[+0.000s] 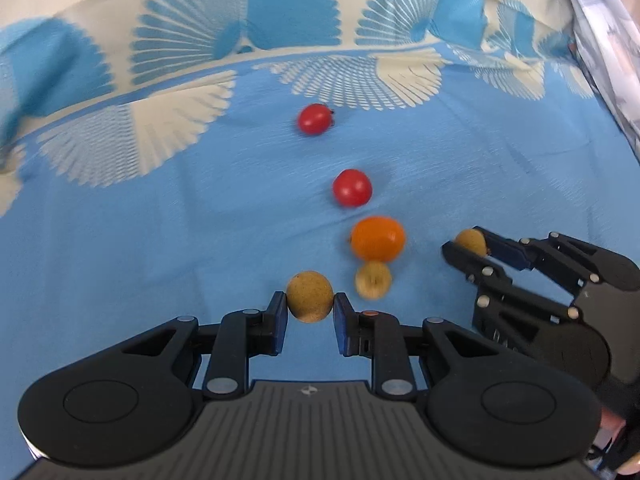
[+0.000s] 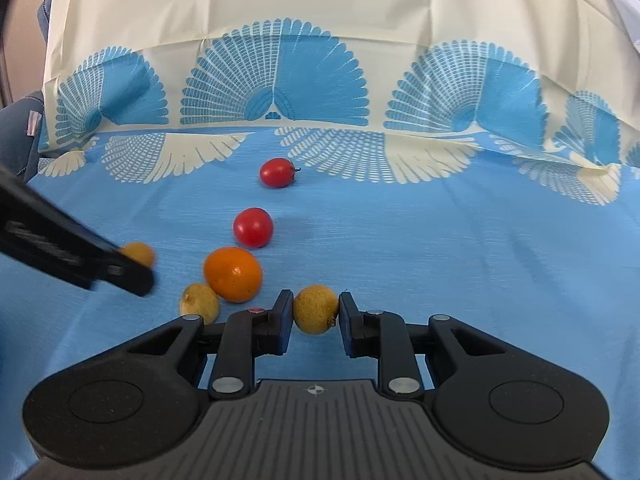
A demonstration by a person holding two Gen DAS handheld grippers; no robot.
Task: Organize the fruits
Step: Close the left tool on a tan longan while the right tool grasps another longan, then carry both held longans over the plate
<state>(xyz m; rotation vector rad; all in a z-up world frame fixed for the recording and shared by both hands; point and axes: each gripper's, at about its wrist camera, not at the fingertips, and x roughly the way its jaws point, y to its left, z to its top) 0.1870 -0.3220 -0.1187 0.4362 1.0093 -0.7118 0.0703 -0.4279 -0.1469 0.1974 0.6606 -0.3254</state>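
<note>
My left gripper is shut on a small tan round fruit, held just above the blue cloth. My right gripper is shut on a similar yellowish fruit; in the left wrist view this gripper shows at the right with its fruit. Lying in a line on the cloth are a third small tan fruit, an orange touching it, and two red tomatoes. The right wrist view shows the same line: tan fruit, orange, tomatoes.
The blue cloth with cream fan patterns covers the whole surface and rises into a cream fold at the back. The left gripper comes in blurred from the left edge in the right wrist view. A pale patterned fabric lies at far right.
</note>
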